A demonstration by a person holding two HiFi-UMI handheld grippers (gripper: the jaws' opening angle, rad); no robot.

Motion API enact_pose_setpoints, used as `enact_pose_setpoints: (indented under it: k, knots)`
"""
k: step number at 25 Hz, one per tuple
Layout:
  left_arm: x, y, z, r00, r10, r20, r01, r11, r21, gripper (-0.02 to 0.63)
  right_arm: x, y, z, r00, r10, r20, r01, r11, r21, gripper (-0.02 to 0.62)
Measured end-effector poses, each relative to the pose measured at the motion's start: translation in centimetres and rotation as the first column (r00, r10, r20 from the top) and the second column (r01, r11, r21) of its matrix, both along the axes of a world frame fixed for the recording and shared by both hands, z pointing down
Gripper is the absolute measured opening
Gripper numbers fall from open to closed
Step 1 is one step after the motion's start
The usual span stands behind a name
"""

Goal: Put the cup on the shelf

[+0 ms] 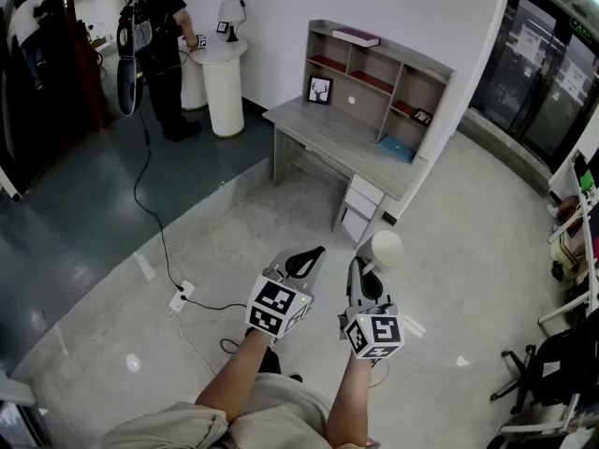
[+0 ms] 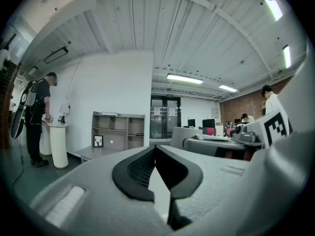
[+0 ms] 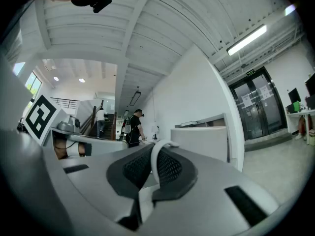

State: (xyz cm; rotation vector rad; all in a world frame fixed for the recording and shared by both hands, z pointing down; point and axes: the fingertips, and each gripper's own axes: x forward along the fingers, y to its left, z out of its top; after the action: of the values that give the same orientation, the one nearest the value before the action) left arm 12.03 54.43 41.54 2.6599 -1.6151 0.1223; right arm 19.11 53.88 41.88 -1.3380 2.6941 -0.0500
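Observation:
A white cup (image 1: 387, 247) is held in my right gripper (image 1: 367, 267), which is shut on its handle, above the light floor. In the right gripper view the thin white handle (image 3: 156, 163) runs between the dark pads, and the cup body (image 3: 202, 141) fills the space just beyond the gripper (image 3: 157, 157). My left gripper (image 1: 314, 253) hangs beside it, shut and holding nothing; its tips meet in the left gripper view (image 2: 155, 150). The grey shelf unit (image 1: 379, 73) stands on a desk (image 1: 328, 134) some way ahead, and it also shows small in the distance (image 2: 118, 129).
A person (image 1: 159, 36) stands at a white pedestal (image 1: 223, 82) at the far left. A power strip with a black cable (image 1: 180, 297) lies on the floor left of the grippers. Black chairs (image 1: 552, 372) crowd the right edge. Desk drawers (image 1: 360, 209) hang under the desk's near end.

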Motion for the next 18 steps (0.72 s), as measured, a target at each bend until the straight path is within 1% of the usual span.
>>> enact_pose_setpoints:
  k: [4,7,12,18]
  knots:
    - [0.8,-0.2,0.8,1.000,0.024,-0.014,-0.024,1.000,-0.006,0.011,0.3,-0.1,0.0,1.000,-0.004,-0.016,0.005,1.000,0.006,0.014]
    - [0.8,-0.7,1.3,0.999,0.037,-0.010,-0.037,0.999,-0.010,0.011,-0.2,-0.3,0.1,0.999,-0.013,-0.038,0.014,1.000,0.011,0.015]
    - [0.7,-2.6,1.9,0.998,0.060,-0.011,-0.060,0.998,-0.026,0.011,-1.0,-2.0,0.8,0.997,-0.030,-0.070,0.030,1.000,0.004,0.014]
    - [0.0,-6.0,1.2,0.998,0.069,-0.010,-0.069,0.997,-0.016,0.011,-1.8,-5.1,0.1,0.999,-0.044,-0.025,0.044,0.999,-0.018,0.015]
